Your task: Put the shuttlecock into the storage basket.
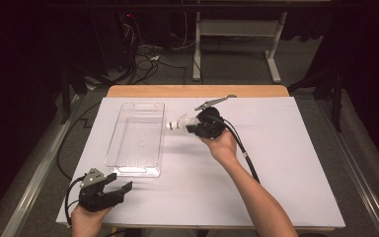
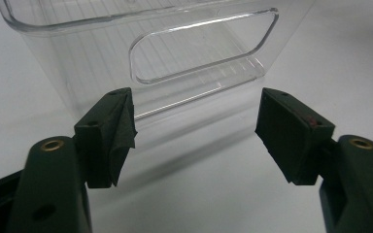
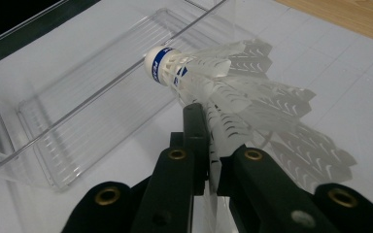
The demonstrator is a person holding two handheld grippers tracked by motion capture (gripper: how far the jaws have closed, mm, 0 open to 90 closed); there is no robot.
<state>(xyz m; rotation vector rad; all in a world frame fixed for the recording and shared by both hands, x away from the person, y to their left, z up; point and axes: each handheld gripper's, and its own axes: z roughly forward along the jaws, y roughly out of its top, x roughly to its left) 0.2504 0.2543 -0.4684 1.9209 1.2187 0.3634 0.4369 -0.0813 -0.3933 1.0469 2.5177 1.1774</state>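
- The tabletop (image 1: 187, 91) is light wood; a bare strip of it shows along the far edge.
- A white sheet (image 1: 276, 168) covers nearly all the rest, reaching the near edge and both side edges.
- A clear plastic tray (image 1: 120, 143) lies on the sheet left of the middle, its long sides running from near edge to far edge.
- The left tool (image 1: 117, 186) rests on the sheet near the near left corner, just beside the tray's near end.

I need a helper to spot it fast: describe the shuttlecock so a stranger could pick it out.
Start at the clear plastic bin on the white table cover. Just beyond its right rim, the right gripper holds the shuttlecock by its skirt, nose toward the bin. It is the one feathery white thing, with a blue band round its rounded tip.
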